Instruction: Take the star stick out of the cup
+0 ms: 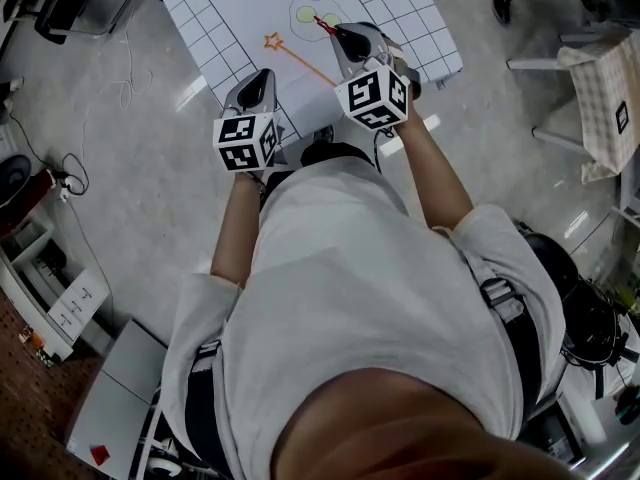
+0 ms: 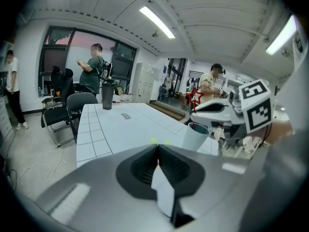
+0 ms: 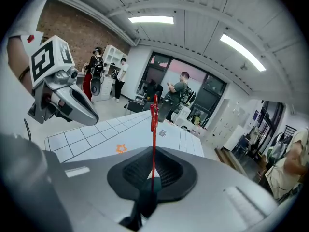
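Observation:
My right gripper (image 1: 335,30) is shut on a thin red star stick (image 3: 154,139), which rises upright from its closed jaws; the red star (image 2: 195,98) shows above that gripper in the left gripper view. A white cup (image 2: 195,135) with a teal inside stands on the table right under it, and the stick's lower end is hidden behind the jaws. In the head view the cup is covered by the gripper. My left gripper (image 1: 262,73) hovers over the table's near edge, to the left, its jaws together with nothing in them.
An orange star stick (image 1: 300,58) lies flat on the white gridded table (image 1: 210,28), with two green spots (image 1: 305,13) beyond it. A black bottle (image 2: 107,95) stands at the far end. Office chairs (image 2: 72,110) and several people are around; cables lie on the floor.

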`<state>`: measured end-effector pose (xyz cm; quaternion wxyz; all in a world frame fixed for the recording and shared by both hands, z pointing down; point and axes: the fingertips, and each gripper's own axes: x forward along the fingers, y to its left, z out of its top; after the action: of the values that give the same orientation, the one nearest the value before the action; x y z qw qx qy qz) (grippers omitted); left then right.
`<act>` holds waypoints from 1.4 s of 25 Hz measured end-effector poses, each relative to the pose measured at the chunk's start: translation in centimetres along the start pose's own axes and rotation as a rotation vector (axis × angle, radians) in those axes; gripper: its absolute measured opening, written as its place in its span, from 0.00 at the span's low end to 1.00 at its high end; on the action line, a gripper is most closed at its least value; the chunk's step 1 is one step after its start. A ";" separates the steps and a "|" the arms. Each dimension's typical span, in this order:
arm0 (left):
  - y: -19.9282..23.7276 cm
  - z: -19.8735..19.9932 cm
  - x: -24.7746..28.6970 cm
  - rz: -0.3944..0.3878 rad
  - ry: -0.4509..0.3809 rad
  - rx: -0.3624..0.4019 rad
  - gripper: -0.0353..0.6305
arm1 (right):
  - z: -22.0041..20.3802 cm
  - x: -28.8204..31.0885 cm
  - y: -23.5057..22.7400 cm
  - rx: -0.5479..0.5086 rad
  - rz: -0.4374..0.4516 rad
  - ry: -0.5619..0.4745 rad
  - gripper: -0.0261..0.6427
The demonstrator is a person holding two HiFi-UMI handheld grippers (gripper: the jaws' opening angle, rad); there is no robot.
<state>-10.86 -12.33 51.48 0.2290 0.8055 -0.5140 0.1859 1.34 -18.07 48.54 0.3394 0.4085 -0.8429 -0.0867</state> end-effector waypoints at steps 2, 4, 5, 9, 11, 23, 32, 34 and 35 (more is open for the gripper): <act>0.0 0.0 0.1 -0.001 0.001 -0.002 0.06 | 0.8 -0.6 -0.5 0.003 -0.015 -0.040 0.06; -0.1 0.1 0.3 -0.005 -0.001 -0.001 0.06 | 1.9 -1.4 -1.3 0.020 -0.034 -0.082 0.05; -0.1 0.3 0.4 -0.007 -0.004 0.001 0.06 | 2.5 -1.8 -1.8 0.029 -0.047 -0.104 0.05; -0.6 1.1 0.8 -0.015 -0.018 0.005 0.06 | 5.1 -3.7 -3.7 0.064 -0.082 -0.199 0.05; -1.0 1.4 0.9 -0.021 -0.026 0.010 0.06 | 6.3 -4.6 -4.4 0.088 -0.088 -0.240 0.05; -0.4 1.8 -0.1 0.012 -0.052 -0.008 0.06 | 13.3 -8.6 -3.1 0.263 0.125 -0.392 0.05; 1.0 0.0 -0.5 0.039 -0.022 -0.041 0.06 | 6.1 -0.8 7.9 0.228 0.393 0.022 0.05; 1.0 -0.5 -0.4 0.040 -0.010 -0.046 0.06 | 3.9 0.9 9.4 0.225 0.415 0.094 0.05; 1.1 -0.7 -0.3 0.041 -0.005 -0.049 0.06 | 3.0 1.6 9.9 0.225 0.413 0.118 0.05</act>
<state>-12.03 -12.06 52.11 0.2437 0.7895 -0.5352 0.1759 -7.52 -13.24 51.32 0.3509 0.2671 -0.8915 0.1032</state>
